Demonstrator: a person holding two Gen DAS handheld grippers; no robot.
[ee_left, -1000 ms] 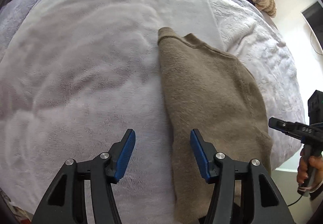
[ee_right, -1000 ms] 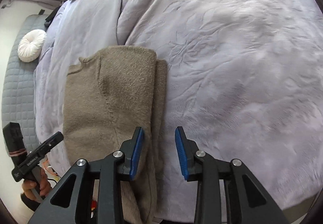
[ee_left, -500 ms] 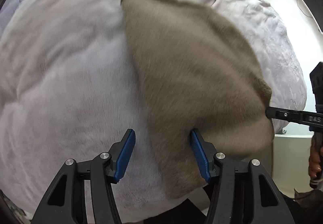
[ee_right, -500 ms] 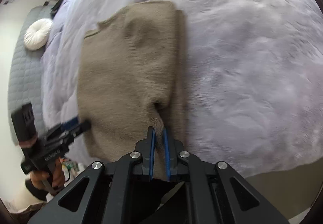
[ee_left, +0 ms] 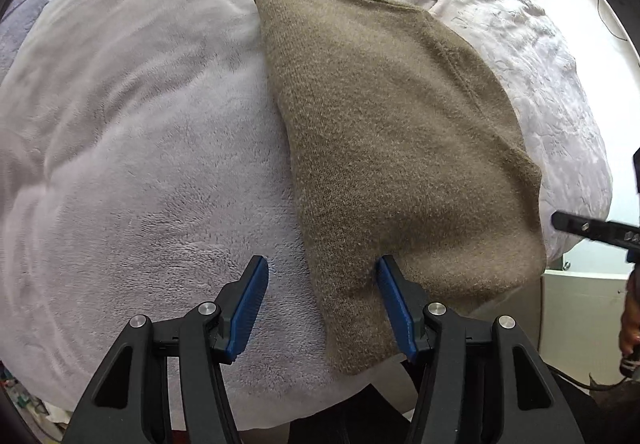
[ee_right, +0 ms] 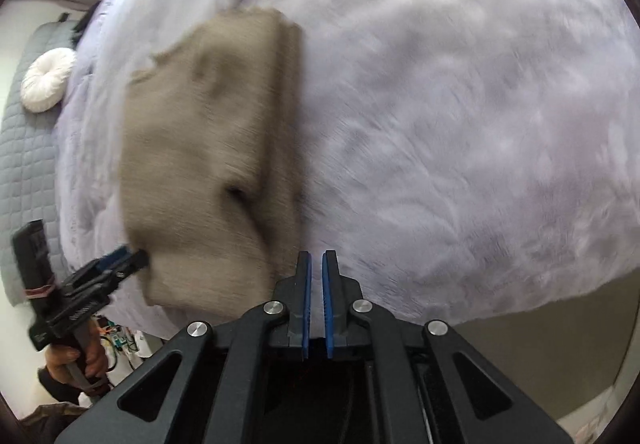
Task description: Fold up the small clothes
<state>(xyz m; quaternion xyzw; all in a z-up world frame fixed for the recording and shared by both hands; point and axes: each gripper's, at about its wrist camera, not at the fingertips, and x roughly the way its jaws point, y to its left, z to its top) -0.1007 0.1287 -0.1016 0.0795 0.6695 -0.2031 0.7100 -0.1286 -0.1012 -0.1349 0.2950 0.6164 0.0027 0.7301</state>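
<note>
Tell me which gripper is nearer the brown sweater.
Left. The left gripper straddles the near edge of the sweater, jaws open; the right gripper is shut just beside its other side.

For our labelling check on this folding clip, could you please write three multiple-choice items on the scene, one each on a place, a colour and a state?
1. Where does the brown sweater lie?
A. On a wooden floor
B. On the pale lilac blanket
C. In a basket

2. What colour are the pads of the left gripper?
A. Red
B. Green
C. Blue

3. How do the left gripper's jaws stand?
A. Open, wide apart
B. Shut on the sweater
C. Shut on nothing

Answers:
1 B, the blanket shows all round the sweater.
2 C, both pads are plainly blue.
3 A, a wide gap lies between the pads, over the sweater's near edge.
</note>
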